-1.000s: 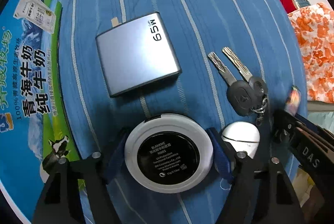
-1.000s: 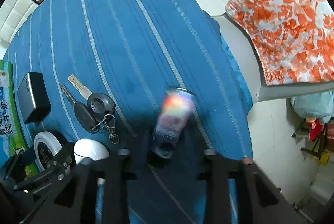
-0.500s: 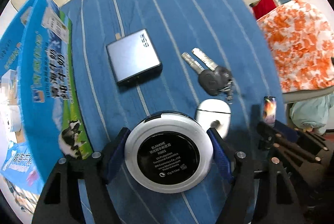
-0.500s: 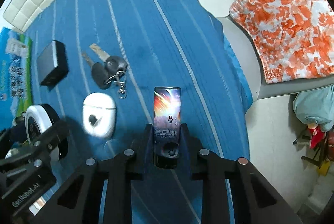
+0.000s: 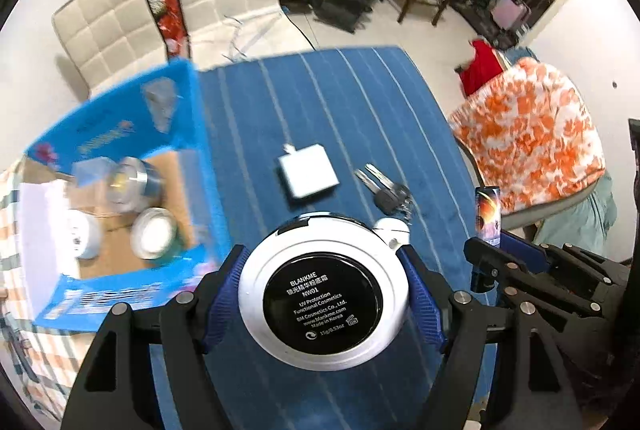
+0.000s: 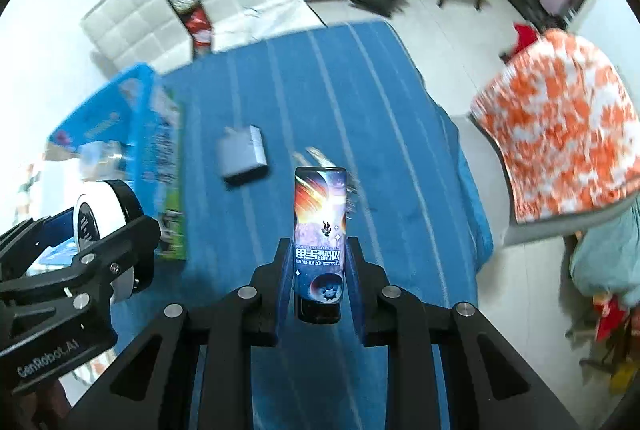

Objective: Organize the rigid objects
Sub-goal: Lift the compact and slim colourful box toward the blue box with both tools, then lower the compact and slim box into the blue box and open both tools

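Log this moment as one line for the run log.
left gripper: shut on compact | right gripper: shut on tube | both lifted above table

Compact (image 5: 323, 304) base label — "BLANKME, NW01, UV Protection Functional Cosmetics, Made in Korea", left gripper (image 6: 60, 258) body — "GenRobot.AI"

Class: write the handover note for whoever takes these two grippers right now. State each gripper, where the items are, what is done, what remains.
Left gripper: shut on the round cosmetic compact, lifted.
Right gripper: shut on the printed tube, lifted.
On the blue striped cloth: grey charger, keys, white earbud case.
Blue carton at left already holds several containers.
Left: box both held items, then the other three.
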The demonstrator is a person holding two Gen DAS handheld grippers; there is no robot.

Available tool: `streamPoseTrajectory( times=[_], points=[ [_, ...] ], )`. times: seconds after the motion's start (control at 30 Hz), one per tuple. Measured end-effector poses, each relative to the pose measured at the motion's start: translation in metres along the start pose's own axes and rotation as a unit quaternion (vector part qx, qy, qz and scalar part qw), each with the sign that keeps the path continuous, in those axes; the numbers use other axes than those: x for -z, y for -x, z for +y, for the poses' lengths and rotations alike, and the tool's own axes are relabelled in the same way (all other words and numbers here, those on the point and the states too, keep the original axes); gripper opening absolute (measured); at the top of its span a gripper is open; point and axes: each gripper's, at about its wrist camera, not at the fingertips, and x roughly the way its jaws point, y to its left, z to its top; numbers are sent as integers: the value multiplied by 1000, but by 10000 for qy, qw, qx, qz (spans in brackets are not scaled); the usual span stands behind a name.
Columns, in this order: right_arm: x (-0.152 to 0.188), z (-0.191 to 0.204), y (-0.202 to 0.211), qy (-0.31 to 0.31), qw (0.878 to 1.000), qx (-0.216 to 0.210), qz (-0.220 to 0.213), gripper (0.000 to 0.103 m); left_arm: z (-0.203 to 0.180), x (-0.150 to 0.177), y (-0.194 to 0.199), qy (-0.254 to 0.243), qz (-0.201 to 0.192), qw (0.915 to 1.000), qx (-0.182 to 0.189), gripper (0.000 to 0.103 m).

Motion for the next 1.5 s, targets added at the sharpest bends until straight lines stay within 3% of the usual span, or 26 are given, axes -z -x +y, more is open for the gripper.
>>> streamPoseTrajectory(
  times=[0.3,0.67,0.83,1.03,1.5],
  points=[
    [12,88,33,482,9977,-407,-240,27,73,36,60,391,-411,9976,-391,73],
    [12,185,39,1064,9909,-771,-286,27,147,53,83,775,-512,9943,-533,73],
    [6,213,2,1147,9883,-1002,60,27,196,59,61,1188,-275,9916,-426,73],
    [2,257,-59,1292,9830,-1227,440,27,243,64,8,1454,301,9884,-321,73],
    [-6,321,-155,1700,9685,-1432,1120,27,301,71,-56,1762,1003,9792,-10,73]
  ],
)
